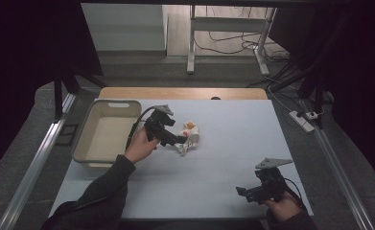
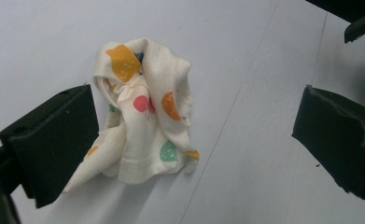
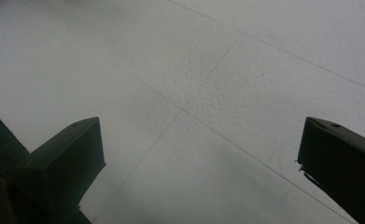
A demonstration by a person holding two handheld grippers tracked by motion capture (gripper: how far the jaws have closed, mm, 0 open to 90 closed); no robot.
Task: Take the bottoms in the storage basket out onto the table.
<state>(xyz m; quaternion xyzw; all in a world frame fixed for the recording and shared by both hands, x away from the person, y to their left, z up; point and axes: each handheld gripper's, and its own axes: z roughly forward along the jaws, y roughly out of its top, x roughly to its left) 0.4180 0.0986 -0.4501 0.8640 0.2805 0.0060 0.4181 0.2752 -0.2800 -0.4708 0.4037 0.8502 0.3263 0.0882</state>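
Note:
A crumpled white cloth (image 1: pixel 190 136) (image 2: pixel 143 116) with orange, red and green dots lies bunched on the pale table near its middle. My left gripper (image 1: pixel 178 140) (image 2: pixel 194 135) hovers right at the cloth, open, its jaws wide apart with the cloth nearer the left-hand jaw and not pinched. My right gripper (image 1: pixel 245 191) (image 3: pixel 199 158) rests low over the table's front right part, far from the cloth, open with bare table between its jaws.
A beige plastic basket (image 1: pixel 95 117) stands at the table's left side, just left of the hand that holds my left gripper. A power strip (image 1: pixel 302 120) and cables lie on the floor past the right edge.

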